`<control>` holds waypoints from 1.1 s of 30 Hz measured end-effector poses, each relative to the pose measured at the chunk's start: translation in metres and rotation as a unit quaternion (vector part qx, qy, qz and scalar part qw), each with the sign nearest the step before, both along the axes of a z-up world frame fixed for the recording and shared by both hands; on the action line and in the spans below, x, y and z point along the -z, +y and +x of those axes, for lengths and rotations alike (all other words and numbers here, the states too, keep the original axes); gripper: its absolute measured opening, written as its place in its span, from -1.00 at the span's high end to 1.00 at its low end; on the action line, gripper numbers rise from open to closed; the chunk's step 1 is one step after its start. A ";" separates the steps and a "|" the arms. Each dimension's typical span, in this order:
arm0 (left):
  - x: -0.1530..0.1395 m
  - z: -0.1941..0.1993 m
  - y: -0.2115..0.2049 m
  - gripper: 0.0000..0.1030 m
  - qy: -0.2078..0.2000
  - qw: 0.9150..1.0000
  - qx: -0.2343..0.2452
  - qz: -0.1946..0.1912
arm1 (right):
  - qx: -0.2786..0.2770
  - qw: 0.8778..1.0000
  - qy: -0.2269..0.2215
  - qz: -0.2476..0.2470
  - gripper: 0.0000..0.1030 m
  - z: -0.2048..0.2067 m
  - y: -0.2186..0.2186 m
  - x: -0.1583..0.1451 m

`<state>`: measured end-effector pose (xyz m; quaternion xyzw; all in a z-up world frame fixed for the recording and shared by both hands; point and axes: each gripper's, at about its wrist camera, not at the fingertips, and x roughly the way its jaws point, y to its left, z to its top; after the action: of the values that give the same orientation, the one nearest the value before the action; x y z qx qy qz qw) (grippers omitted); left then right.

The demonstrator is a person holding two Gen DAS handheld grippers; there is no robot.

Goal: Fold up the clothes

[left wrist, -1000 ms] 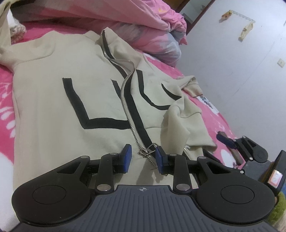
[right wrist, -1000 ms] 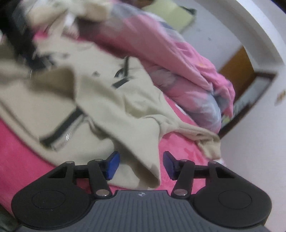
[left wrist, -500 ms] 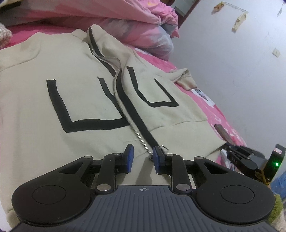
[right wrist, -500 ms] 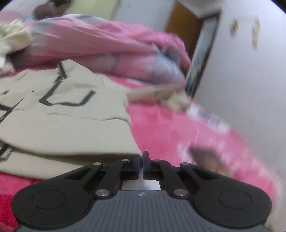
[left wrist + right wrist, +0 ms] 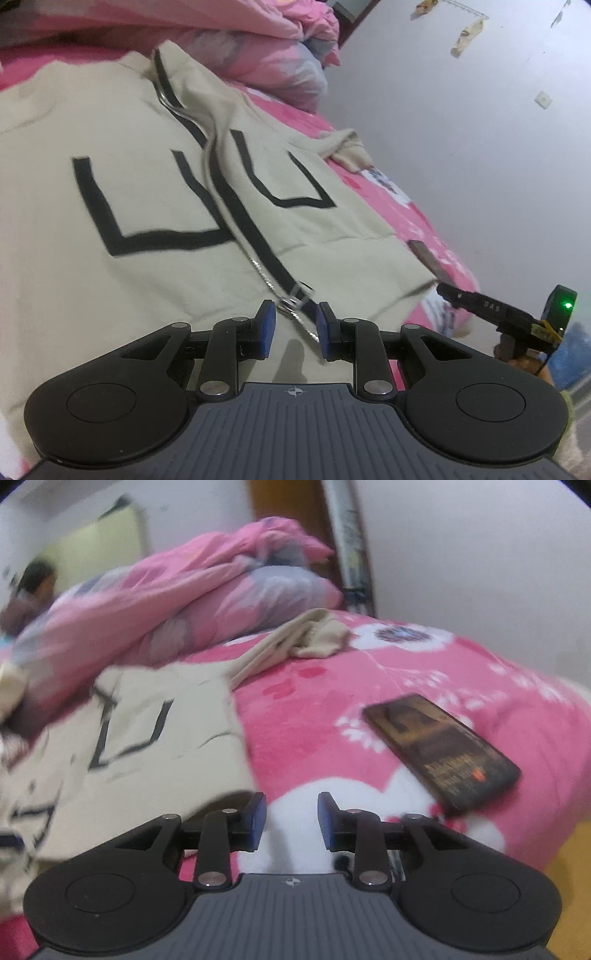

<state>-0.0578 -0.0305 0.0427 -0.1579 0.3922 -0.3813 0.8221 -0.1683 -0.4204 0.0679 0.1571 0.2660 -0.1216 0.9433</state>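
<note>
The jacket (image 5: 155, 221) now lies spread flat, front up, on the bed (image 5: 406, 686); its right flap was bunched a second ago. Right gripper (image 5: 291, 818), just clamped at the hem, has let go, fingers apart; left gripper (image 5: 293, 328) open over the zip end (image 5: 291, 302). Smoothing looks finished, so folding can follow

One beige jacket (image 5: 155, 206), one pink quilt (image 5: 177, 602), one phone (image 5: 439, 749), two tools.

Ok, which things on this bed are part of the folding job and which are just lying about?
For the job:
beige zip jacket
left gripper, open
right gripper, open

Lying about:
phone
pink quilt
pink blanket underneath
</note>
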 end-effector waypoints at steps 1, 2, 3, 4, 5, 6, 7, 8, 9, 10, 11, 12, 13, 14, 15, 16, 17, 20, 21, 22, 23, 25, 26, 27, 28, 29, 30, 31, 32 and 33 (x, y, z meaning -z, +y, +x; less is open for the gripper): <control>0.001 0.000 -0.002 0.56 0.006 1.000 0.001 -0.002 | 0.003 1.000 -0.009 0.015 0.38 -0.006 -0.004 -0.002; 0.002 0.000 -0.003 0.56 0.011 1.000 0.002 -0.004 | -0.005 0.999 -0.020 0.048 0.38 -0.011 -0.008 -0.003; 0.003 0.000 -0.005 0.56 0.017 1.000 0.002 -0.006 | -0.012 0.996 -0.032 0.081 0.37 -0.015 -0.012 -0.004; 0.004 0.000 -0.006 0.56 0.022 1.000 0.003 -0.009 | -0.019 0.992 -0.043 0.114 0.37 -0.020 -0.016 -0.004; 0.005 0.000 -0.008 0.56 0.028 1.000 0.004 -0.011 | -0.033 0.987 -0.048 0.152 0.37 -0.019 -0.018 -0.002; 0.006 0.000 -0.010 0.56 0.034 0.999 0.005 -0.013 | -0.047 0.979 -0.051 0.190 0.37 -0.019 -0.019 0.001; 0.007 0.000 -0.011 0.56 0.039 0.999 0.005 -0.015 | -0.058 0.973 -0.050 0.219 0.37 -0.015 -0.019 0.006; 0.008 0.000 -0.013 0.56 0.045 0.999 0.006 -0.017 | -0.069 0.965 -0.049 0.249 0.37 -0.012 -0.018 0.010; 0.009 -0.001 -0.014 0.56 0.050 0.999 0.007 -0.019 | -0.075 0.959 -0.045 0.271 0.37 -0.007 -0.018 0.015; 0.010 -0.001 -0.016 0.56 0.056 0.998 0.008 -0.022 | -0.077 0.954 -0.041 0.286 0.37 -0.002 -0.017 0.019; 0.011 -0.001 -0.017 0.56 0.062 0.998 0.009 -0.024 | -0.078 0.949 -0.037 0.302 0.37 0.003 -0.017 0.024; 0.012 -0.001 -0.019 0.56 0.067 0.997 0.009 -0.026 | -0.075 0.944 -0.032 0.318 0.37 0.008 -0.018 0.028; 0.012 -0.001 -0.019 0.56 0.070 0.997 0.009 -0.027 | -0.072 0.939 -0.027 0.335 0.37 0.012 -0.019 0.032; 0.010 -0.003 -0.018 0.56 0.065 0.998 0.008 -0.024 | -0.070 0.933 -0.027 0.353 0.37 0.015 -0.022 0.036; 0.008 -0.005 -0.018 0.56 0.056 0.998 0.009 -0.017 | -0.069 0.924 -0.030 0.374 0.36 0.016 -0.024 0.040; 0.005 -0.009 -0.018 0.56 0.040 0.999 0.012 -0.007 | -0.067 0.915 -0.033 0.395 0.36 0.017 -0.026 0.044; 0.000 -0.014 -0.018 0.56 0.016 1.000 0.018 0.008 | -0.064 0.910 -0.035 0.408 0.36 0.019 -0.028 0.047; -0.016 -0.036 -0.027 0.51 -0.086 0.993 0.045 0.070 | -0.052 0.900 -0.033 0.431 0.36 0.022 -0.033 0.054; -0.020 -0.044 -0.031 0.48 -0.121 0.987 0.055 0.092 | -0.046 0.898 -0.029 0.436 0.36 0.023 -0.034 0.056; -0.022 -0.051 -0.037 0.47 -0.155 0.979 0.066 0.113 | -0.044 0.896 -0.029 0.441 0.36 0.023 -0.034 0.058; -0.025 -0.058 -0.042 0.46 -0.189 0.970 0.077 0.133 | -0.041 0.893 -0.029 0.447 0.37 0.023 -0.035 0.060; -0.024 -0.069 -0.054 0.46 -0.240 0.951 0.094 0.169 | -0.035 0.890 -0.029 0.453 0.38 0.023 -0.036 0.062; -0.022 -0.071 -0.060 0.46 -0.259 0.942 0.099 0.186 | -0.031 0.890 -0.029 0.453 0.38 0.021 -0.036 0.062; -0.018 -0.072 -0.065 0.46 -0.273 0.934 0.101 0.205 | -0.028 0.891 -0.030 0.452 0.37 0.020 -0.035 0.061; -0.014 -0.074 -0.071 0.46 -0.287 0.926 0.103 0.223 | -0.025 0.893 -0.030 0.449 0.37 0.020 -0.035 0.059; -0.010 -0.075 -0.076 0.46 -0.301 0.917 0.105 0.241 | -0.023 0.895 -0.031 0.445 0.38 0.020 -0.035 0.059; -0.007 -0.075 -0.081 0.46 -0.312 0.908 0.107 0.257 | -0.021 0.896 -0.031 0.442 0.38 0.019 -0.035 0.058; -0.004 -0.074 -0.084 0.46 -0.318 0.903 0.109 0.267 | -0.019 0.898 -0.032 0.438 0.38 0.019 -0.035 0.058; -0.002 -0.073 -0.085 0.46 -0.321 0.900 0.112 0.273 | -0.018 0.898 -0.032 0.438 0.38 0.020 -0.036 0.058; 0.000 -0.073 -0.086 0.46 -0.323 0.898 0.114 0.276 | -0.016 0.897 -0.033 0.440 0.38 0.021 -0.036 0.059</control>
<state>-0.1308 -0.1169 0.0431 0.2526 0.2094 -0.3791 0.8652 -0.1474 -0.4567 0.0092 0.5554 0.2636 0.0284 0.7882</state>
